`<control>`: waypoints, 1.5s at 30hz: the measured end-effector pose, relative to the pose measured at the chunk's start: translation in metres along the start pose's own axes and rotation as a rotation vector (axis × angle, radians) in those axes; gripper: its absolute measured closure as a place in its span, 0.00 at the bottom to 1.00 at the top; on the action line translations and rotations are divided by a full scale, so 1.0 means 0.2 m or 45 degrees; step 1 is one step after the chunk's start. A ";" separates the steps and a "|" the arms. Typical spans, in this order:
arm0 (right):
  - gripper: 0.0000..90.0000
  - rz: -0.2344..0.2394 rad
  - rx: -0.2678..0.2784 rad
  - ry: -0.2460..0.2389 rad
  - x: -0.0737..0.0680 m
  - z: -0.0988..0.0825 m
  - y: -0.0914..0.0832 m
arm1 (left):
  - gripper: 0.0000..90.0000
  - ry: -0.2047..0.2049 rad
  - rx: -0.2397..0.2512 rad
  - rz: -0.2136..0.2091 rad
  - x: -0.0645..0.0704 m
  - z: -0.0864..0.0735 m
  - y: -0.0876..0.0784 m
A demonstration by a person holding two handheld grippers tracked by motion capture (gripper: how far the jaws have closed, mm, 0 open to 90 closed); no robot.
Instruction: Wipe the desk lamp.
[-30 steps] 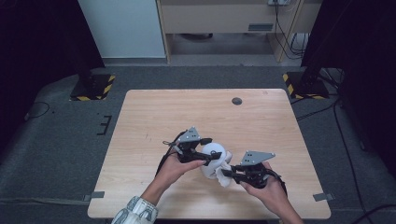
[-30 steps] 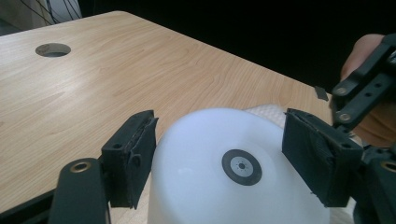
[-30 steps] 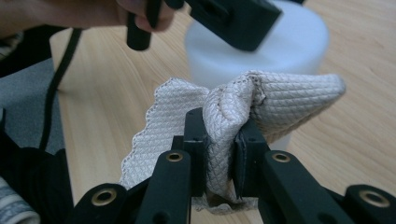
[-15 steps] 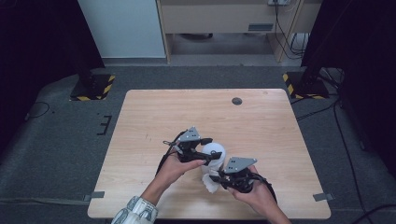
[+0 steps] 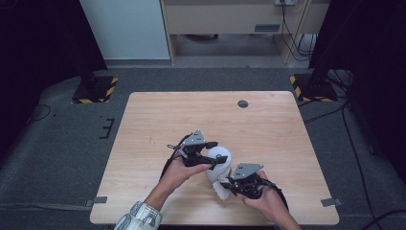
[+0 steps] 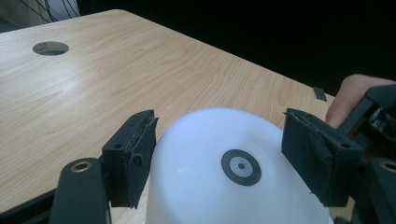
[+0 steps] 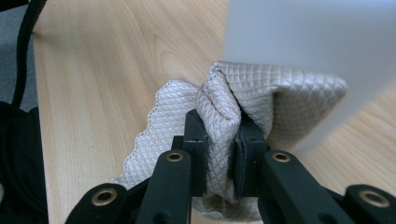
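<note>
One white container [image 5: 218,162] and one quilted beige cloth [image 7: 243,100] are all I have to work with, plus my two grippers. The container lies near the near edge of the worktop [image 5: 158,120], a little right of its middle, with the cloth bunched against its near-right side.

My left gripper [image 5: 207,154] comes in from the left. Its fingers [image 6: 130,163] stand either side of the container's rounded white body, the left pad right against it and the right pad close by; I cannot tell whether that one presses. In the left gripper view the container's flat end, with a small dark ring [image 6: 241,167] at its centre, faces the camera, so its long axis runs along those fingers, away from the left gripper.

My right gripper [image 5: 227,182] sits at the near right, and its fingers [image 7: 196,140] are pressed together on a fold of the cloth, pinching it tight. The cloth rises from them and touches the container's pale wall just beyond.

Around us: one round cable hole [image 5: 242,103] at the far right of the worktop, well apart from everything. Black cables trail from both grippers. Nothing else stands on the wood between my hands.
</note>
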State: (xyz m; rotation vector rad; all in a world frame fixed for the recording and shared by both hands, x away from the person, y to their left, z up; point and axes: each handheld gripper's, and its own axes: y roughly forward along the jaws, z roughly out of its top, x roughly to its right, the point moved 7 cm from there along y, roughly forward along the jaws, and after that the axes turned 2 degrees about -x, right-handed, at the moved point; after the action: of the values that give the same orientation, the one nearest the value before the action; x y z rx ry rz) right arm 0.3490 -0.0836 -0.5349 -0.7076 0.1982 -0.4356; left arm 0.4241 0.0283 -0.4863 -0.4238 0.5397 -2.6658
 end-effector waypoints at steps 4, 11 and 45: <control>0.87 -0.022 0.072 0.031 0.02 0.04 -0.08 | 0.29 -0.003 0.001 0.000 0.00 0.00 0.00; 0.87 -0.018 0.188 0.017 -0.02 0.15 -0.14 | 0.29 -0.001 -0.002 0.000 0.00 0.00 0.00; 0.87 -0.044 0.062 -0.003 0.02 0.04 -0.07 | 0.29 -0.003 -0.005 0.000 0.00 0.00 0.00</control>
State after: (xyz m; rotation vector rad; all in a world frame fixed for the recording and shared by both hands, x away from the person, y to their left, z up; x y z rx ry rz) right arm 0.3506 -0.0903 -0.5192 -0.6642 0.1723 -0.4711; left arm 0.4241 0.0283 -0.4862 -0.4278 0.5440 -2.6648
